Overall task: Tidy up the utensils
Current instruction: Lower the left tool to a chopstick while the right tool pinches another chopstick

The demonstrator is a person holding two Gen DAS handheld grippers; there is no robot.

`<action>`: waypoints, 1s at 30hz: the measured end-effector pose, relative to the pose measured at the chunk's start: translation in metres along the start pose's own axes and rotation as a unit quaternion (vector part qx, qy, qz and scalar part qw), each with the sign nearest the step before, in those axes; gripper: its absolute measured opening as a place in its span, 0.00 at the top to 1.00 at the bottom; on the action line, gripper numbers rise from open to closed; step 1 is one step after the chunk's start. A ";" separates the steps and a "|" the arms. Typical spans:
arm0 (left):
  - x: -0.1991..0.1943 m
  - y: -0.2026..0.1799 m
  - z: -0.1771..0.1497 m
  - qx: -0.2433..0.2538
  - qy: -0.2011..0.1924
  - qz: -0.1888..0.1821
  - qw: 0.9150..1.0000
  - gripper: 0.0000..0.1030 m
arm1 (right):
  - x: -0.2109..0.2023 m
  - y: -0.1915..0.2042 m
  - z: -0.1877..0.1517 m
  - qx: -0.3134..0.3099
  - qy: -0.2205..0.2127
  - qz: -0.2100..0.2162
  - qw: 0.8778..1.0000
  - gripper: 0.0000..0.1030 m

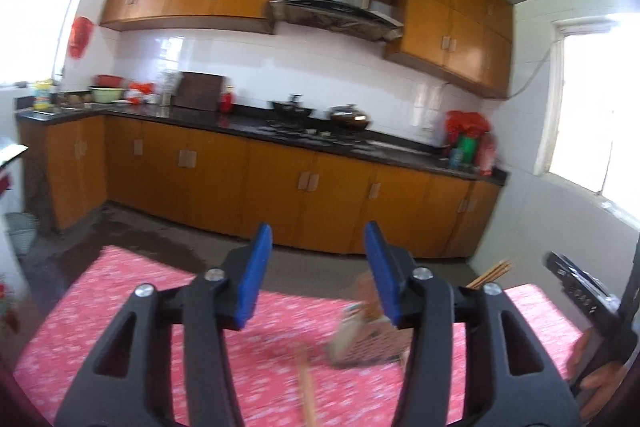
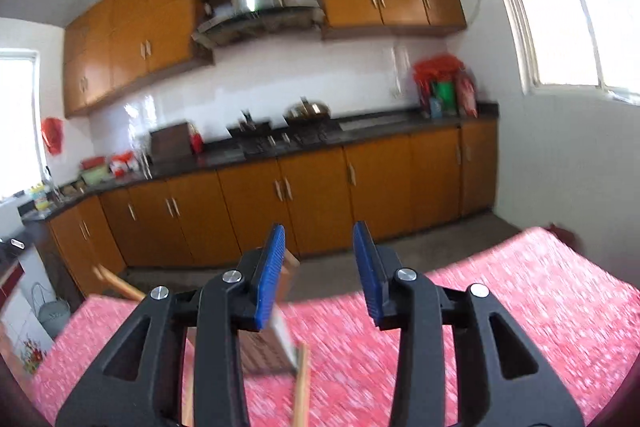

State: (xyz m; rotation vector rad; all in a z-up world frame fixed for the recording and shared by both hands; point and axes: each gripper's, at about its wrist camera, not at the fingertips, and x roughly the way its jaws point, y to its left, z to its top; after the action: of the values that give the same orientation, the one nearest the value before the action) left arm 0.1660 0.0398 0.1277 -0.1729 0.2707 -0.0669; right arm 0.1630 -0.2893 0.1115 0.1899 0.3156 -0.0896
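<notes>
Flanking table (image 1: 120, 291): cabinets (image 1: 280, 183); bin (image 1: 20, 231)

Left gripper (image 1: 318, 269) jaws parted and empty, right gripper (image 2: 320, 269) likewise, both angled slightly downward

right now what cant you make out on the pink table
- Utensil holder: left wrist view, motion-blurred and partly behind the left gripper; contents unreadable.
- Same holder, right wrist view: mostly behind the right gripper.
- Chopsticks: cut off by the bottom edge; count unclear.
- Sticks: far end hidden behind the gripper.
</notes>
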 end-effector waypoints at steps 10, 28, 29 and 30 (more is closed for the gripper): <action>0.037 0.068 -0.118 -0.011 0.184 0.062 0.981 0.47 | 0.059 -0.001 -0.150 -0.011 0.249 0.055 0.967 0.86; 0.059 0.008 -0.197 0.016 0.299 -0.038 0.953 0.80 | 0.080 0.005 -0.178 -0.036 0.283 0.004 0.958 0.92; 0.060 0.004 -0.199 0.021 0.302 -0.042 0.952 0.80 | 0.080 0.004 -0.178 -0.039 0.283 0.003 0.958 0.92; 0.060 0.002 -0.201 0.025 0.305 -0.046 0.951 0.80 | 0.080 0.004 -0.179 -0.041 0.283 0.003 0.958 0.92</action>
State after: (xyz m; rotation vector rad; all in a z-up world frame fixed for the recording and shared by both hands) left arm 0.1692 0.0037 -0.0793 -0.1096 0.8791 -0.2217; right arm 0.1853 -0.2546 -0.0796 0.1318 0.8883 -0.0140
